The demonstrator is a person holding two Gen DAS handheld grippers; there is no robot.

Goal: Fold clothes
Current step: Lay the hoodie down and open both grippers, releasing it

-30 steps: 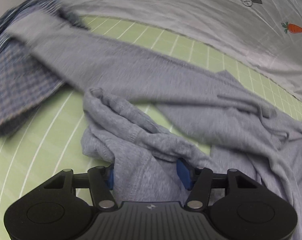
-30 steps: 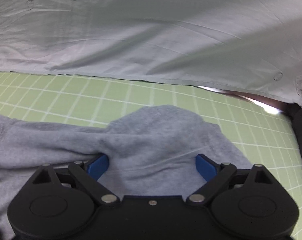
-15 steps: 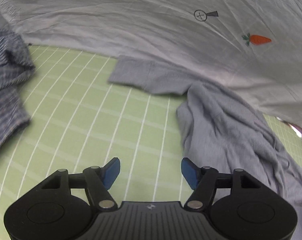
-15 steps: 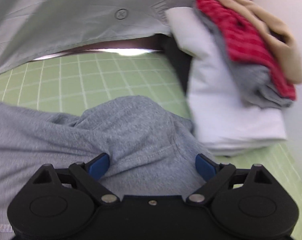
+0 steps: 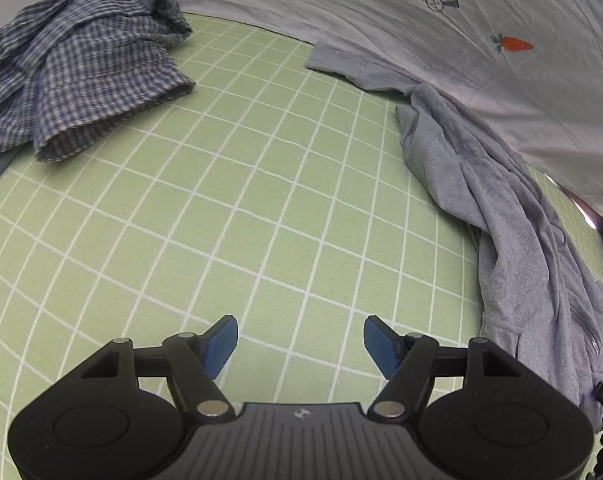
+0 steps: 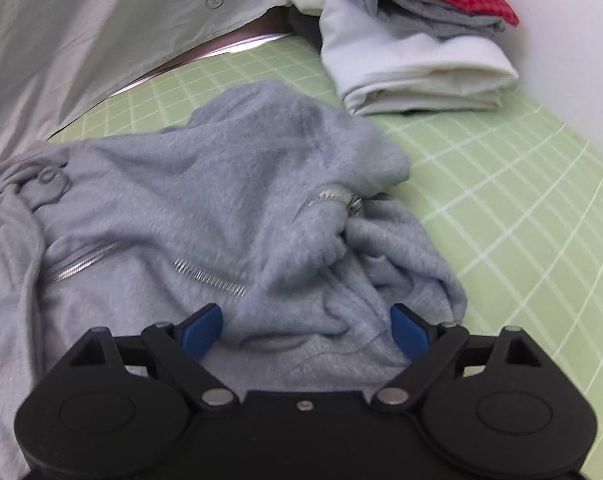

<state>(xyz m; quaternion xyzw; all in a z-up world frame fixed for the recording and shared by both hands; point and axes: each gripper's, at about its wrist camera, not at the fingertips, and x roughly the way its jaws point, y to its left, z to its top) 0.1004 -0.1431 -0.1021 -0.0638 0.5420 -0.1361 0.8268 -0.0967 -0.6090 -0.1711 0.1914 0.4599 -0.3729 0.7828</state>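
Left gripper (image 5: pixel 299 340) is angled steeply down over bare green mat (image 5: pixel 221 208), jaws spread with nothing between them; they've just been opening wider, blue pads clear of any cloth. Right gripper (image 6: pixel 303 330) is tilted down about the same, sitting right over the bunched grey hoodie (image 6: pixel 221 208). Its jaws are wide apart with fabric humped up between the pads, but I honestly can't tell whether they're pinching it or just resting around it.

The hoodie lies in a long crumpled strip along the mat's right side in the left wrist view, one sleeve end reaching the far edge and lapping onto the grey sheet (image 5: pixel 381 8). Its zipper (image 6: pixel 209 276) shows in two silver stretches near the right jaws.

At the mat's far left corner there's a rumpled blue checked shirt (image 5: pixel 81 68). By the far right corner sits a folded stack (image 6: pixel 417 52): white at the bottom, grey, red, tan on top. The sheet behind has a small carrot print (image 5: pixel 513 44).
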